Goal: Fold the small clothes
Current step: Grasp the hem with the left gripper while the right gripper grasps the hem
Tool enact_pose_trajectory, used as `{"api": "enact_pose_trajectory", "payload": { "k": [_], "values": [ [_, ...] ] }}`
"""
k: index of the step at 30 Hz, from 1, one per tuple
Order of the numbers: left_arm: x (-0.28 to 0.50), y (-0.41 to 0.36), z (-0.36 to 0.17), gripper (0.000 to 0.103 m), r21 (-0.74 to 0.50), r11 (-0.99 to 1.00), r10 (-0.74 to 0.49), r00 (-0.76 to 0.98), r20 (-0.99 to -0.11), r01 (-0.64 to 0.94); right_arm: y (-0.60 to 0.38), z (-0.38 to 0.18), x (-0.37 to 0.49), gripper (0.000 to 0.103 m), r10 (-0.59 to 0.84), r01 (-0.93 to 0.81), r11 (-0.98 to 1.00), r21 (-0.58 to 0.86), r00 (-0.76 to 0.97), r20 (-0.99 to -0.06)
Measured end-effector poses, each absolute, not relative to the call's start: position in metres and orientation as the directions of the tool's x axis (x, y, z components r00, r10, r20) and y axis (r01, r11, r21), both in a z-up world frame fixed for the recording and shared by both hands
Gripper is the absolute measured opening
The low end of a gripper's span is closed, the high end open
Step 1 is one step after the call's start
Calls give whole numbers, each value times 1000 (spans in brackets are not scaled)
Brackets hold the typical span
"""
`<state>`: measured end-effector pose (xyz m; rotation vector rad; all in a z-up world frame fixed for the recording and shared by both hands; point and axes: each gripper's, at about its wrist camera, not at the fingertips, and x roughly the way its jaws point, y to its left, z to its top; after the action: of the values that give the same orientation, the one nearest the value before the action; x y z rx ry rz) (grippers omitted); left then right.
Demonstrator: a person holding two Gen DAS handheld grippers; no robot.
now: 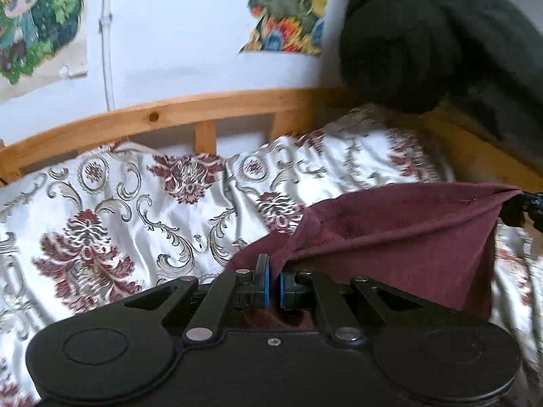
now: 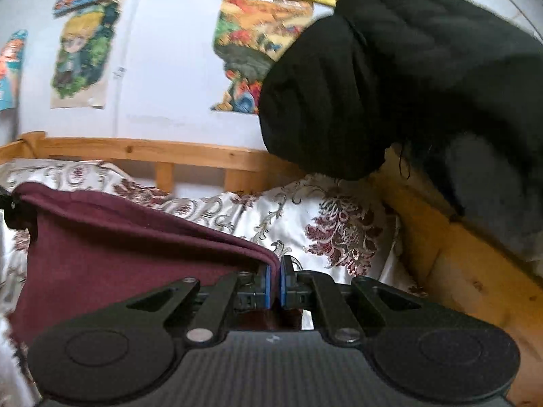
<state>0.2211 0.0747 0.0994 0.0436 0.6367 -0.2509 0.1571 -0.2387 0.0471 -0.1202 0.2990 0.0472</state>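
A maroon garment [image 1: 400,237] hangs stretched in the air between both grippers, above a bed. My left gripper [image 1: 275,279] is shut on one corner of it, the cloth pinched between the blue pads. In the left wrist view the garment's far corner runs to the right gripper [image 1: 522,208] at the right edge. My right gripper [image 2: 279,279] is shut on the other corner of the maroon garment [image 2: 112,247], whose edge runs left to the left gripper [image 2: 10,210]. The cloth sags below both grips and hides what lies under it.
The bed has a white cover with dark red flowers [image 1: 118,210] and a wooden rail [image 1: 176,115] against a white wall with colourful pictures [image 2: 81,61]. A bulky black garment [image 2: 390,78] hangs over the wooden bed end [image 2: 458,271] at the right.
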Motion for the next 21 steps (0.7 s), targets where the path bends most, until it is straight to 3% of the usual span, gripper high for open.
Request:
{"api": "enact_pose_trajectory", "payload": {
  "k": [11,21],
  "values": [
    [327,81,19,5,-43,974,-174,618,-767,221,-238,-29,247,7,81,-111,993,-50,909,-408],
    [353,71,-3,6,-26,968,-171,586,-792,248,-258,-55,272,8,111,-102,994,44,894,-433]
  ]
}}
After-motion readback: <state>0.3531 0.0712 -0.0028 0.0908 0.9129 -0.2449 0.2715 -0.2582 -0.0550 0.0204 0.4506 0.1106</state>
